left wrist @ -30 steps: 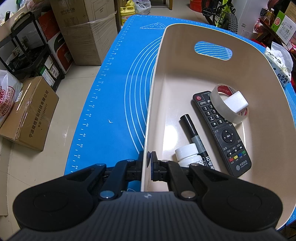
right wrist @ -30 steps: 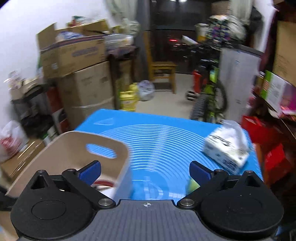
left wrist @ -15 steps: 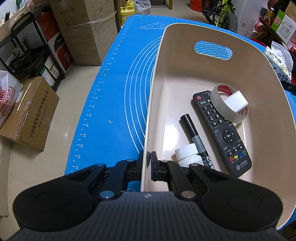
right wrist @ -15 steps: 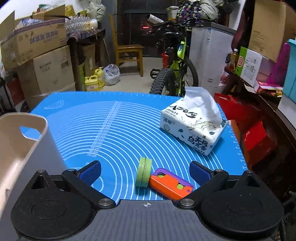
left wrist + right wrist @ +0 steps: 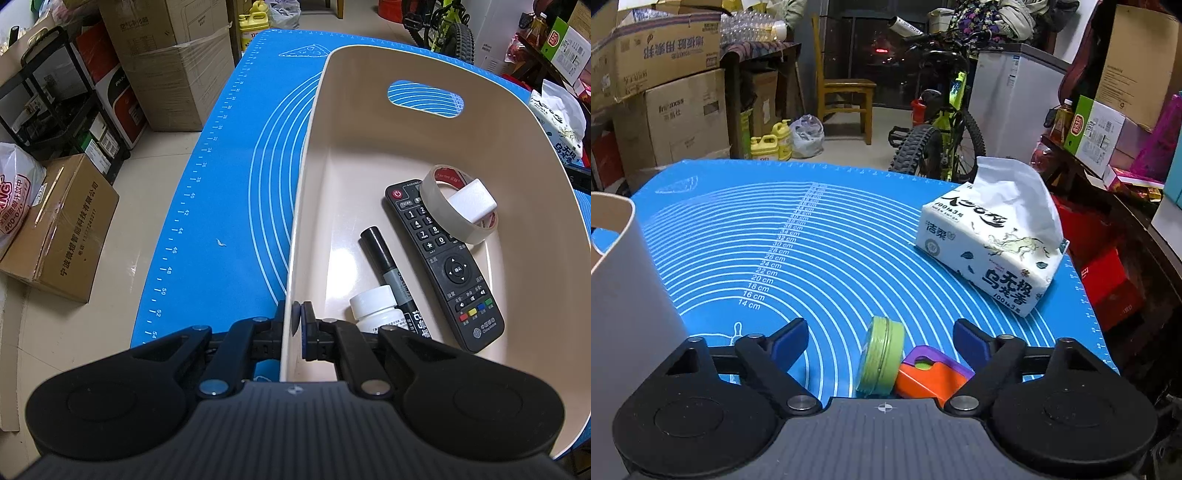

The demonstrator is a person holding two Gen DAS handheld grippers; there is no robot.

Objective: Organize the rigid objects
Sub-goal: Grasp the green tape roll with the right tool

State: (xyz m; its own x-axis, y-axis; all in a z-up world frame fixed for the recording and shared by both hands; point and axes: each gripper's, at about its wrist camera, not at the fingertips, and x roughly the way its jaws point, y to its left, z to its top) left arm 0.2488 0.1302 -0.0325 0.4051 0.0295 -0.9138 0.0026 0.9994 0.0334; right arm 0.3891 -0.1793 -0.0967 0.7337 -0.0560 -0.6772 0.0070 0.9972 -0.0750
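Left gripper [image 5: 297,320] is seen clamped on the near wall of the beige bin [image 5: 546,173], one pad outside and one inside. Inside the bin a black remote [image 5: 448,269], a black marker [image 5: 391,273], a white pill bottle [image 5: 375,308] and a tape roll [image 5: 448,206] with a white block [image 5: 472,201] through it are recorded; the roll rests across the remote's top end.

Right gripper [image 5: 880,341] is held low over the blue mat [image 5: 812,258], its jaws apart and just observed narrowing, with nothing pressed by the pads. A green round tin [image 5: 881,356], standing on edge, and an orange-and-purple toy [image 5: 932,374], touching it, lie between the fingers. A tissue pack [image 5: 991,243] is noted farther back on the mat.
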